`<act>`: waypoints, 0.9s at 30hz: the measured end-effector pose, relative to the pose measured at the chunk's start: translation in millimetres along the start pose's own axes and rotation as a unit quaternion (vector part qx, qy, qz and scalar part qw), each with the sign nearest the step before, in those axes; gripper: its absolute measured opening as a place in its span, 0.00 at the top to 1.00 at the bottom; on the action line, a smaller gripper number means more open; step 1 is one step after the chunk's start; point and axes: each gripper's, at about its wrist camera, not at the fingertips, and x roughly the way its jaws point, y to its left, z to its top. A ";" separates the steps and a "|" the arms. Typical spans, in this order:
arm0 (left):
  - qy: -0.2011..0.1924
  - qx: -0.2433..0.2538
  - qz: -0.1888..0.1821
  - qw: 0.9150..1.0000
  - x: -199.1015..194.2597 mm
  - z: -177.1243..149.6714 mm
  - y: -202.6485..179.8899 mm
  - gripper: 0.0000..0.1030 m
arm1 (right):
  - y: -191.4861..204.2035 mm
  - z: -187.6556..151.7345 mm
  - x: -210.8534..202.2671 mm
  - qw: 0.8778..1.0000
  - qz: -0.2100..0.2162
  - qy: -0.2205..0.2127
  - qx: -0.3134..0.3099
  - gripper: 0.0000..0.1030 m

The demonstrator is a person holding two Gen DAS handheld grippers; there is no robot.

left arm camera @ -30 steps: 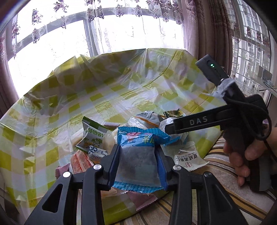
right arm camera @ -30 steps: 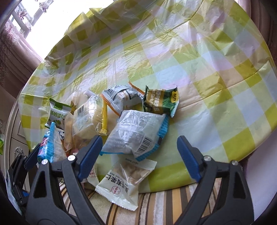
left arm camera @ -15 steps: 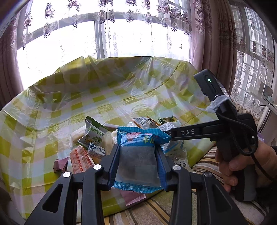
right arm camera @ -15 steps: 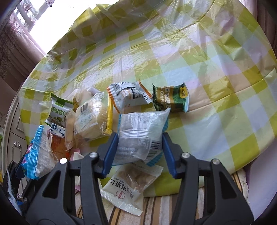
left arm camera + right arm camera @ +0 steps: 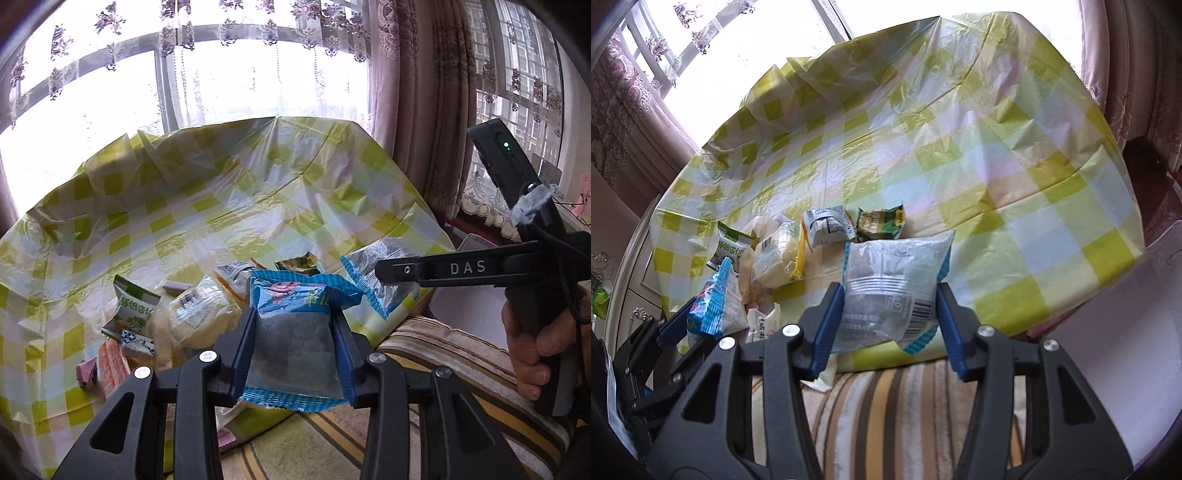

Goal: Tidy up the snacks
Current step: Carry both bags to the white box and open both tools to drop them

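The left gripper [image 5: 293, 349] is pointing forward and downward over the near edge of the table, and its blue pads are clamping a blue-edged snack packet [image 5: 295, 328] by its two sides, so that the packet is hanging clear of the yellow checked tablecloth [image 5: 207, 206] with its printed top flap sticking up above the fingers. The right gripper [image 5: 888, 321] is angling down in the same way, a little to the right, and its pads are pressing on a clear snack packet with a barcode [image 5: 894, 284], which is also riding above the cloth, over the table's near edge. In the left wrist view a person's hand [image 5: 543, 350] is wrapping its fingers round the right gripper's black handle, with the tool's arm reaching in from the right. Behind both held packets the other snacks are lying in a loose heap on the cloth: a green-and-white packet [image 5: 131, 310], a pale yellow packet [image 5: 777, 256], a small grey packet [image 5: 827, 229] and a dark green packet [image 5: 881, 223]. A striped cushion [image 5: 897, 413] is lying below the grippers.
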 end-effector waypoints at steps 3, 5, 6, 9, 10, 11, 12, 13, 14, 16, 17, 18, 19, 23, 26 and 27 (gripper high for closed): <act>0.013 0.017 -0.022 1.000 12.0 7.0 -21.1 0.60 | -25.5 -3.9 -19.4 1.000 -0.018 -0.008 0.011 0.47; 0.020 0.031 -0.036 0.999 19.8 12.5 -37.7 0.60 | -45.1 -8.5 -29.8 0.999 -0.032 -0.008 0.023 0.47; 0.026 0.038 -0.046 0.998 24.8 15.5 -46.6 0.60 | -55.3 -11.2 -33.5 0.999 -0.037 -0.006 0.030 0.47; 0.047 0.060 -0.071 0.995 42.0 25.0 -75.0 0.60 | -89.0 -20.0 -41.5 0.997 -0.060 0.000 0.052 0.47; 0.058 0.065 -0.085 0.993 49.0 27.8 -84.4 0.60 | -99.4 -23.0 -43.2 0.996 -0.068 0.001 0.059 0.47; 0.070 0.070 -0.098 0.990 56.7 30.4 -93.8 0.60 | -109.4 -25.5 -44.8 0.995 -0.074 0.002 0.069 0.47; 0.082 0.075 -0.108 0.988 64.5 32.7 -103.5 0.60 | -120.0 -28.6 -46.4 0.994 -0.080 0.002 0.081 0.47; 0.092 0.082 -0.115 0.986 72.0 34.6 -113.7 0.60 | -129.8 -31.7 -46.8 0.992 -0.085 0.002 0.092 0.47; 0.102 0.090 -0.123 0.983 79.0 36.2 -124.0 0.60 | -138.8 -35.2 -46.1 0.991 -0.088 0.003 0.104 0.47; 0.121 0.101 -0.140 0.978 90.9 38.6 -142.3 0.60 | -155.4 -39.7 -44.1 0.988 -0.090 0.007 0.127 0.47; 0.130 0.104 -0.148 0.975 97.3 39.9 -150.0 0.60 | -162.1 -41.6 -42.7 0.986 -0.092 0.009 0.136 0.47; 0.141 0.104 -0.157 0.972 103.9 40.7 -156.6 0.60 | -167.1 -42.9 -41.8 0.985 -0.095 0.010 0.142 0.47; 0.155 0.103 -0.164 0.969 111.4 41.2 -162.5 0.60 | -172.2 -44.0 -40.2 0.984 -0.098 0.012 0.147 0.47; 0.188 0.102 -0.172 0.962 134.7 40.8 -179.7 0.60 | -191.9 -46.0 -35.2 0.979 -0.106 0.019 0.172 0.47; 0.202 0.094 -0.176 0.959 145.8 39.6 -184.3 0.59 | -204.3 -48.0 -32.0 0.976 -0.109 0.025 0.186 0.47; 0.206 0.094 -0.179 0.957 148.3 39.9 -186.1 0.58 | -207.0 -47.9 -32.3 0.976 -0.109 0.022 0.188 0.47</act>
